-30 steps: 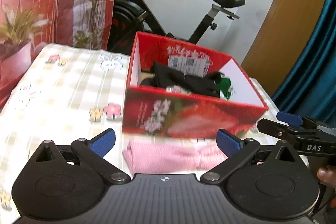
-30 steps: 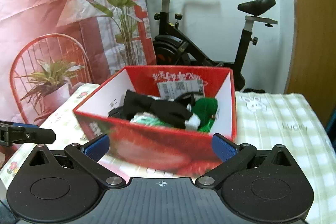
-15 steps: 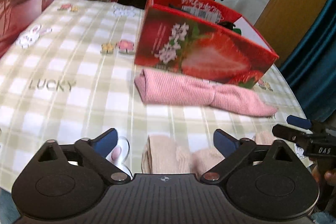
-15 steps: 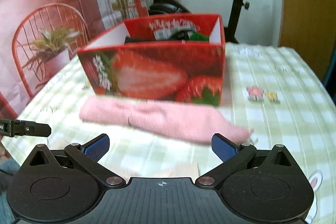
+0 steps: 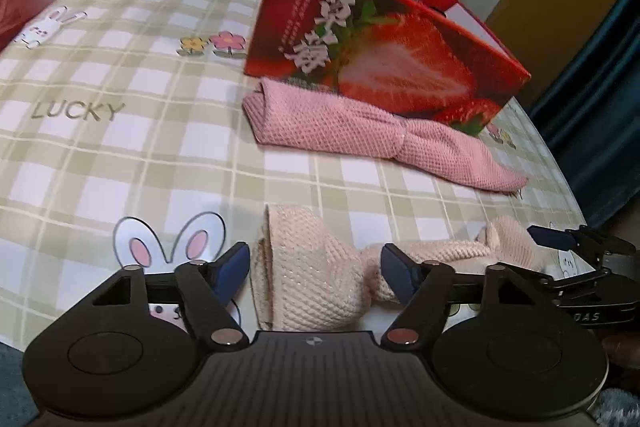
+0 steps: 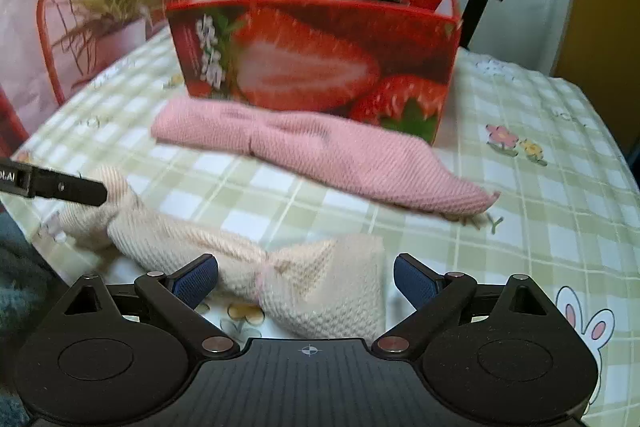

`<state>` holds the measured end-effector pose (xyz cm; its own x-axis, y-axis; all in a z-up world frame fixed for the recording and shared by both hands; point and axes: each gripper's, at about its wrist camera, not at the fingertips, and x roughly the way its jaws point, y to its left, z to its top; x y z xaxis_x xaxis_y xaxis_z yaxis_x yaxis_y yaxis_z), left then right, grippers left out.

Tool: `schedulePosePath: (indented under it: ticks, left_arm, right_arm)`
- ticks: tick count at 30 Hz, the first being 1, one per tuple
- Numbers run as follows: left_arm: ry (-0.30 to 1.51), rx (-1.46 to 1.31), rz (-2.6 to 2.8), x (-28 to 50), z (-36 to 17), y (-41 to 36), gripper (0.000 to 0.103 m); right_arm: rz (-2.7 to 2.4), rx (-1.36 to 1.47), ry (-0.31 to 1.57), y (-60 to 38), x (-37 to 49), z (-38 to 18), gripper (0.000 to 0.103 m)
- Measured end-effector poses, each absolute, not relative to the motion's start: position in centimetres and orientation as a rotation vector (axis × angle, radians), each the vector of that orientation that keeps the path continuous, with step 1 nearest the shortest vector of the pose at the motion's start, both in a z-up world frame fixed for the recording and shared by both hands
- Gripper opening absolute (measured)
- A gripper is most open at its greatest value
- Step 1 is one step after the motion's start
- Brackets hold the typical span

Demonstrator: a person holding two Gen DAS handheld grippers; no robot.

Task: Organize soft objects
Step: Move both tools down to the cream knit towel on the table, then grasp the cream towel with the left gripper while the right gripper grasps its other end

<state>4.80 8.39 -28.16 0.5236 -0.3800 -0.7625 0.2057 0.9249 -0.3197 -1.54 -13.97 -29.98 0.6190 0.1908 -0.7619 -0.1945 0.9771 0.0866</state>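
Both grippers have dropped from the box (image 5: pixel 384 39) to the cream sock (image 5: pixel 316 287). Left gripper (image 5: pixel 314 269) and right gripper (image 6: pixel 306 277) straddle opposite ends, jaws closing, not yet gripping, for a two-handed lift.

Cream knit headband (image 5: pixel 316 279) lies flat near pink headband (image 5: pixel 360 131).

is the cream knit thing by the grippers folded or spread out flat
Folded, not spread: the cream knit piece shows a doubled-over end in the left wrist view and a pinched middle in the right.

The tablecloth (image 5: pixel 120 155) reads "LUCKY"; the right gripper (image 5: pixel 592 315) bears what looks like "DAS".
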Motion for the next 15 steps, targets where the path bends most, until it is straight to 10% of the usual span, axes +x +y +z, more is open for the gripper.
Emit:
schedulePosePath:
  ticks: [15]
  left_arm:
    - [0.983,-0.221,-0.393,5.8,-29.6,7.9,0.037]
  right_arm:
    - [0.245,0.028,0.889,-13.5,-0.4,-31.4,0.074]
